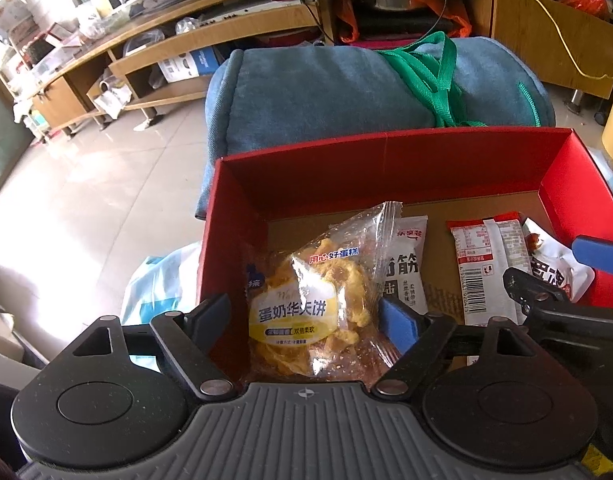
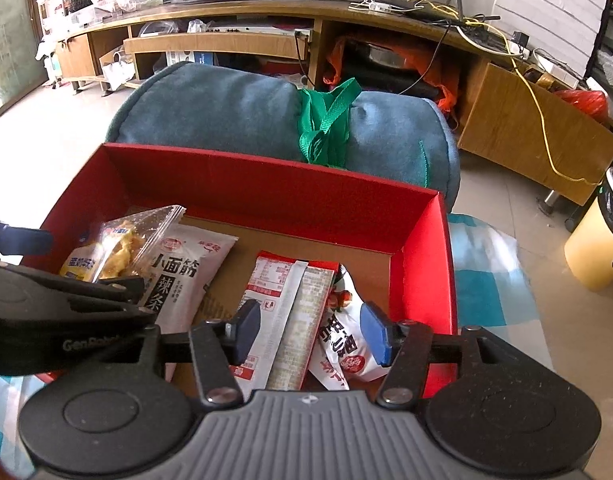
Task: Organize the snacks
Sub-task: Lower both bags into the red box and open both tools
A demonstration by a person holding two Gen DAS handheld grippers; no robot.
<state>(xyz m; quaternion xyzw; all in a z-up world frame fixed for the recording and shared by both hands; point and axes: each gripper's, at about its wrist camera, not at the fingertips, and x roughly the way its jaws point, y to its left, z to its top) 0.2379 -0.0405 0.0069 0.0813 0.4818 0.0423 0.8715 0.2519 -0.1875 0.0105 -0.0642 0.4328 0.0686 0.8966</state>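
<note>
Because the snacks are being gathered into one container, all four packets lie inside the red box (image 1: 386, 168), flat on its cardboard floor. A clear waffle packet (image 1: 318, 300) sits toward the 9 o'clock side, its far edge overlapping a white gluten-strip packet (image 1: 406, 264), probably because it was laid down after its neighbour. Toward 3 o'clock a red-and-white packet (image 2: 282, 312) lies face down with its barcode up, partly covering a white-and-red packet (image 2: 346, 344) against the box's right wall, so the pairs keep to separate halves and leave bare floor at 12 o'clock.

Left tongs (image 1: 306, 320) hang over the waffle packet with their fingers spread on either side of it; whether they touch the wrapper cannot be told, and they do not appear to pinch it. Right tongs (image 2: 310, 332) are likewise spread, straddling the two packets on the right half. Both poses suit either a release or a fresh pick.

Beyond the box at 12 o'clock rests a blue cushion (image 2: 234, 116) with a green bag (image 2: 326, 124) draped over it. A checked cloth (image 2: 486, 276) shows beside the box at 3 o'clock.
</note>
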